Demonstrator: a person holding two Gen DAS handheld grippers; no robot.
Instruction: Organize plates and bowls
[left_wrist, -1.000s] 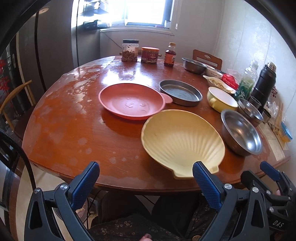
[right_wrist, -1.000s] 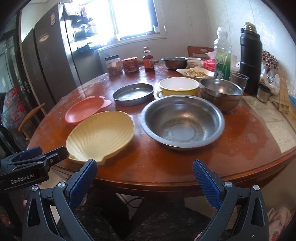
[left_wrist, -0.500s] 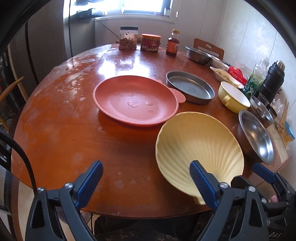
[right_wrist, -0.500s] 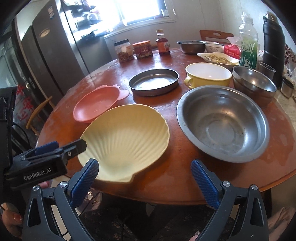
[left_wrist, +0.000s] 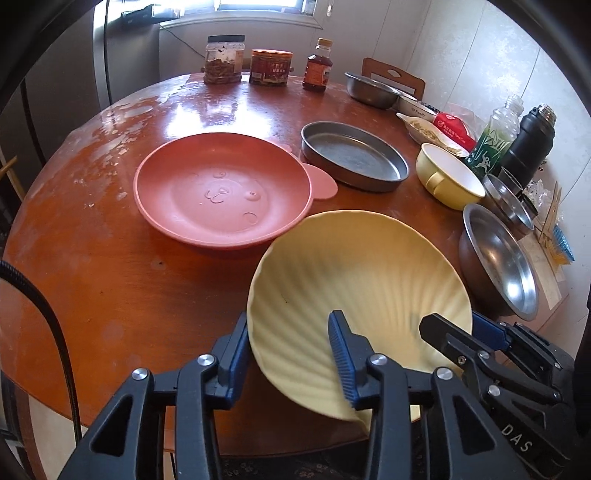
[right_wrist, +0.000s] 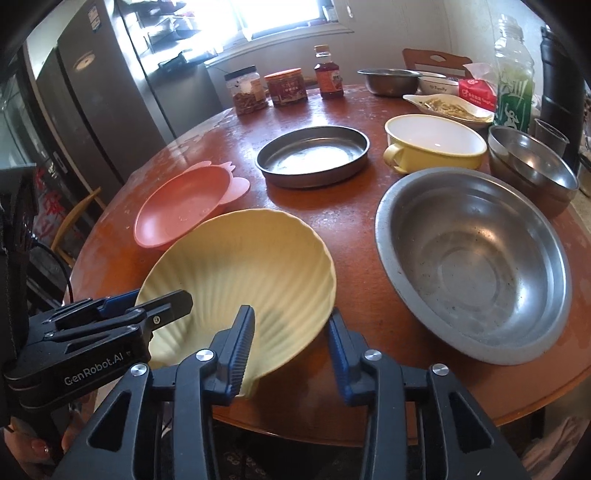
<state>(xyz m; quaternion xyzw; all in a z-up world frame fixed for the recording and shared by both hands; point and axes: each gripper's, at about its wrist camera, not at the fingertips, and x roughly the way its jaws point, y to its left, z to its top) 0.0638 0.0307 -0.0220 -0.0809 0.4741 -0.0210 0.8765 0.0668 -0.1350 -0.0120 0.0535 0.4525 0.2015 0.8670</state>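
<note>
A yellow shell-shaped plate (left_wrist: 354, 280) is tilted up at the table's near edge, its far rim close to the pink bear plate (left_wrist: 221, 192). My left gripper (left_wrist: 291, 354) is shut on the shell plate's near left rim. My right gripper (right_wrist: 291, 350) is shut on its near right rim (right_wrist: 240, 280). Each gripper shows in the other's view: the right gripper (left_wrist: 465, 339) in the left wrist view and the left gripper (right_wrist: 147, 306) in the right wrist view. The pink bear plate (right_wrist: 181, 206) lies flat behind the shell plate.
On the round wooden table (left_wrist: 92, 258) stand a metal pan (left_wrist: 352, 157), a yellow cup-bowl (left_wrist: 448, 181), a big steel bowl (right_wrist: 472, 266), a smaller steel bowl (right_wrist: 532, 166), jars, bottles and a flask at the back and right.
Both grippers moved in and closed on the shell plate's near rim. The plate's near side has lifted, so it now tilts toward the pink plate.
</note>
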